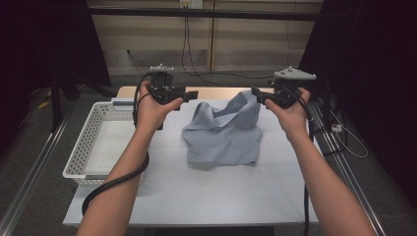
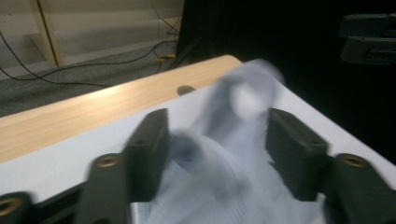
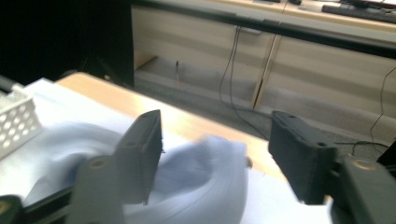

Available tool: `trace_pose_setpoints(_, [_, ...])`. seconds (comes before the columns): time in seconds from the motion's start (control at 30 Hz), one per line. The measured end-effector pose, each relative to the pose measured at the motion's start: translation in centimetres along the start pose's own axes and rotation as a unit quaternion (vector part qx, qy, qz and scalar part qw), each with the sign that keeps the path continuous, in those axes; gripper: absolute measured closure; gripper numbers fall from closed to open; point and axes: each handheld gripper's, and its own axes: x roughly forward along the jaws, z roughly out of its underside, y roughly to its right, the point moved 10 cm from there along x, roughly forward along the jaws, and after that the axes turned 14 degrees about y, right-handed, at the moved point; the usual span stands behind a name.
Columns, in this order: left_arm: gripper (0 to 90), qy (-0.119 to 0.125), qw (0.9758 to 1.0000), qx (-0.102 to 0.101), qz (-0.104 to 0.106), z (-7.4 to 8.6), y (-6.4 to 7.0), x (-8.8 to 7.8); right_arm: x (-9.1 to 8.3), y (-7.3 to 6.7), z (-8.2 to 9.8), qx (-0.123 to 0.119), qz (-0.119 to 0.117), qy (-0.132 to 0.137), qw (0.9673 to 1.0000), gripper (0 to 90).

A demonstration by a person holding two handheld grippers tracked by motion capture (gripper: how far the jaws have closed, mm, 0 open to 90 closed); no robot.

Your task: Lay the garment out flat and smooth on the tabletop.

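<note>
In the high view, the light blue garment [image 1: 223, 132] lies at the centre of the frame on the white table cover [image 1: 196, 196], its upper edge rumpled and standing up while its lower part lies flat. The left gripper [image 1: 189, 93] sits upper left of the cloth and the right gripper [image 1: 255, 93] upper right, both held above the table; a white basket [image 1: 91, 142] stands at the left edge of the table. In the left gripper view, the two black jaws rise from the bottom well apart, with the blurred garment [image 2: 233, 140] showing between and beyond them, no pad pressing on it. In the right gripper view, the jaws likewise stand apart, the garment [image 3: 201, 177] low in the frame between them and untouched, the basket [image 3: 16, 121] at the left edge. This looks like the moment just after a fold's release. The next move likely calls for picking fresh edges, low and square.
</note>
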Motion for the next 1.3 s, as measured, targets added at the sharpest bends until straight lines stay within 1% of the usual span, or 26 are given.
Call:
trace_pose_setpoints(0.03, [33.5, -0.007, 1.0000, 0.002, -0.004, 0.6, 0.0, 0.1, -0.2, -0.4, 0.6, -0.002, -0.008, -0.002, 1.0000, 35.5])
trace_pose_setpoints(0.07, [30.5, -0.011, 0.9999, 0.000, -0.002, 1.1, 0.1, 0.1, -0.5, -0.7, 1.2, 0.001, -0.013, -0.008, 0.9999, 33.5])
trace_pose_setpoints(0.1, [29.8, -0.011, 0.9999, -0.003, 0.001, 1.5, 0.2, 0.1, -0.8, -1.0, 1.7, 0.007, -0.018, -0.010, 0.9998, 32.0])
trace_pose_setpoints(0.17, [27.9, -0.018, 0.9998, -0.004, 0.002, 2.4, 0.4, 0.1, -1.6, -1.8, 2.7, 0.018, -0.033, -0.011, 0.9992, 31.6])
trace_pose_setpoints(0.27, [26.4, -0.029, 0.9995, -0.008, 0.007, 3.9, 0.8, 0.0, -2.7, -2.7, 4.2, 0.017, -0.048, -0.019, 0.9985, 28.5])
trace_pose_setpoints(0.4, [25.8, -0.036, 0.9993, -0.009, 0.009, 5.2, 1.2, -0.1, -4.0, -3.6, 5.9, 0.028, -0.062, -0.024, 0.9974, 26.8])
trace_pose_setpoints(0.53, [24.0, -0.045, 0.9989, -0.005, 0.012, 6.3, 1.6, -0.3, -4.9, -3.8, 7.6, 0.034, -0.064, -0.029, 0.9970, 25.4])
trace_pose_setpoints(0.6, [23.4, -0.048, 0.9987, -0.006, 0.017, 6.8, 1.9, -0.4, -5.3, -3.9, 8.4, 0.036, -0.065, -0.033, 0.9967, 24.9])
trace_pose_setpoints(0.7, [22.6, -0.053, 0.9984, 0.000, 0.019, 7.6, 2.2, -0.5, -5.8, -4.0, 9.6, 0.037, -0.067, -0.040, 0.9962, 24.0])
trace_pose_setpoints(0.83, [22.1, -0.056, 0.9982, -0.002, 0.022, 8.7, 2.4, -0.6, -6.4, -4.4, 11.1, 0.037, -0.073, -0.045, 0.9957, 23.1])
trace_pose_setpoints(0.9, [21.8, -0.062, 0.9979, 0.001, 0.021, 9.4, 2.4, -0.7, -6.7, -4.6, 11.6, 0.037, -0.073, -0.045, 0.9957, 22.9])
trace_pose_setpoints(1.0, [21.4, -0.068, 0.9973, -0.001, 0.027, 10.3, 2.7, -0.8, -7.0, -4.7, 12.5, 0.038, -0.075, -0.048, 0.9953, 22.3])
trace_pose_setpoints(1.1, [21.0, -0.074, 0.9969, 0.002, 0.027, 11.0, 2.7, -0.8, -7.3, -4.6, 13.1, 0.039, -0.075, -0.050, 0.9952, 22.0])
trace_pose_setpoints(1.3, [20.2, -0.075, 0.9968, 0.002, 0.028, 12.0, 2.7, -1.0, -7.7, -4.3, 14.4, 0.048, -0.069, -0.051, 0.9951, 21.6])
